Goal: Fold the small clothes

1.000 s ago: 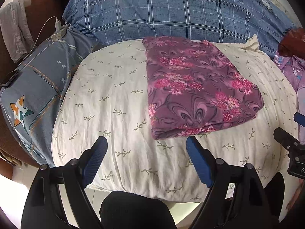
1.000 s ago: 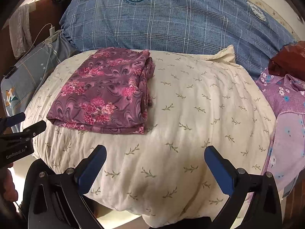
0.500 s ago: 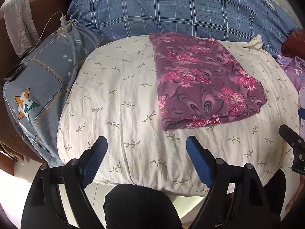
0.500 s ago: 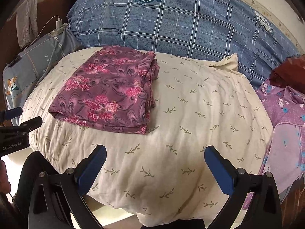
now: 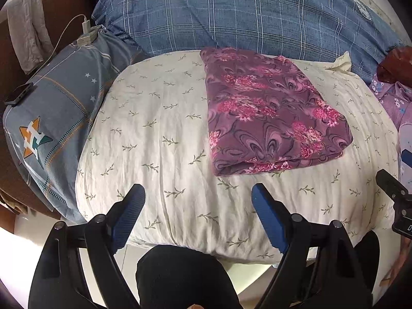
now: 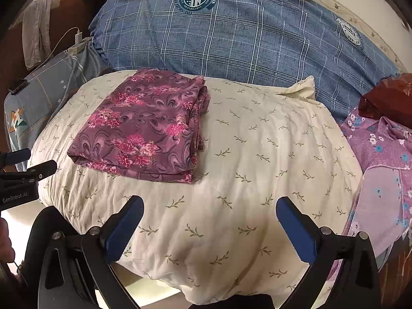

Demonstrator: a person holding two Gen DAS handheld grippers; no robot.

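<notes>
At the far left a blue-grey pillow (image 5: 59, 118) lies with a dark phone (image 5: 18, 94) on its edge. Next to it is the cream pillow (image 5: 159, 139) with small leaves, which is my work surface. My left gripper (image 5: 197, 202) hovers over its near edge with the fingers (image 5: 130, 208) spread wide and nothing between them. The purple floral garment (image 5: 270, 113) lies folded into a flat rectangle on the cream pillow, a little right of the middle. Compared with one second ago, both views have drawn back slightly and the garment lies as it was, so I judge this piece finished. My right gripper (image 6: 209, 215) is also released and empty. At the far right a lilac flowered cloth (image 6: 381, 149) waits unfolded, probably my next piece.
</notes>
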